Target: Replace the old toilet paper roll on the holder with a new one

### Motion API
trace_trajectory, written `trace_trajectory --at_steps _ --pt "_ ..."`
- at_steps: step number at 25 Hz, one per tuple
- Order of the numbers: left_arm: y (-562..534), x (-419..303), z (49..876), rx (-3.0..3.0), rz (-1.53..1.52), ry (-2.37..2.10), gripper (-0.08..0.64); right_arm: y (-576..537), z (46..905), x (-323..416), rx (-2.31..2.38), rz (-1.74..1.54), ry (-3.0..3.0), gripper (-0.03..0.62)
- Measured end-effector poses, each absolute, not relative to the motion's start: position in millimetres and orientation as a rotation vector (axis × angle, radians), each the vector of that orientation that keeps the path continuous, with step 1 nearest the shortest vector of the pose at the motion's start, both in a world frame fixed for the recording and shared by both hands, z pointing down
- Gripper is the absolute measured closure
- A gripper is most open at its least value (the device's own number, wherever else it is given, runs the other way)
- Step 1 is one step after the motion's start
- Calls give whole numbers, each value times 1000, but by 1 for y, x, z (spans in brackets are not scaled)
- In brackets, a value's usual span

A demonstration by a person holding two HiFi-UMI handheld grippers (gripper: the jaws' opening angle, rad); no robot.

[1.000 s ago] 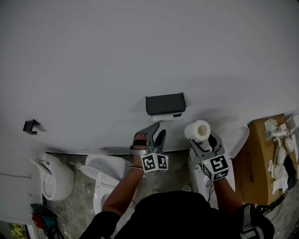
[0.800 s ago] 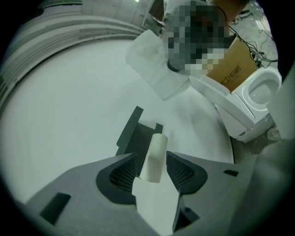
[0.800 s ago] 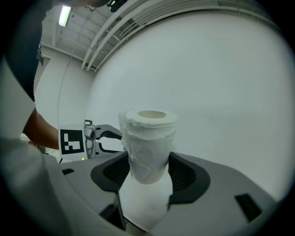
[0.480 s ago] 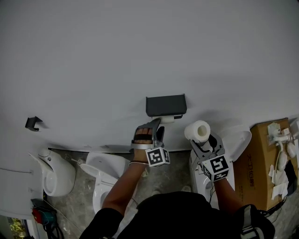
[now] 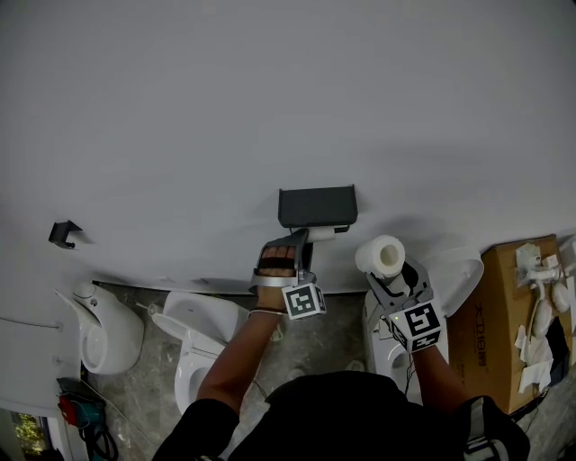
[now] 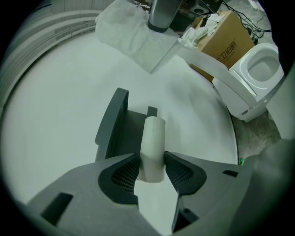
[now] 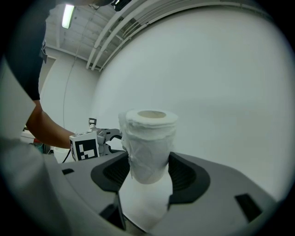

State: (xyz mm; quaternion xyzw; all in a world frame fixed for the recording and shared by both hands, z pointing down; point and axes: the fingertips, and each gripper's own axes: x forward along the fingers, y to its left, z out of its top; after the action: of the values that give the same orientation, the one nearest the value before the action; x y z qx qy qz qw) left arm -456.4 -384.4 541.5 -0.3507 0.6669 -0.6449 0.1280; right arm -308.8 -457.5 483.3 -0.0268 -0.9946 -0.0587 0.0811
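Shifts left gripper (image 5: 300, 241) up since earlier frame to holder (image 5: 317, 205), frame centre; with jaws just closing, pinches tube (image 6: 153, 138) there. Clamps new roll (image 5: 381, 255) in right gripper (image 7: 148, 174), centre right.

The room is dim, and the light is flat and grey. A long white ceiling tube lamp (image 7: 70, 10) glows high on the left in the right gripper view, without glare. On the plain white wall (image 5: 270, 90) a soft shadow lies beside the dark grey box-shaped paper holder (image 5: 317, 205). Both gripper views bend straight lines and turn black at the corners.
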Motion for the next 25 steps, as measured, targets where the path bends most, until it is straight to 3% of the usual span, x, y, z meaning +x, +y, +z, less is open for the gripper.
trace_trajectory --at_steps 25 --pt "-436 -431 535 -1018 -1791 1880 388 -498 483 -294 -6 -149 -2995 336"
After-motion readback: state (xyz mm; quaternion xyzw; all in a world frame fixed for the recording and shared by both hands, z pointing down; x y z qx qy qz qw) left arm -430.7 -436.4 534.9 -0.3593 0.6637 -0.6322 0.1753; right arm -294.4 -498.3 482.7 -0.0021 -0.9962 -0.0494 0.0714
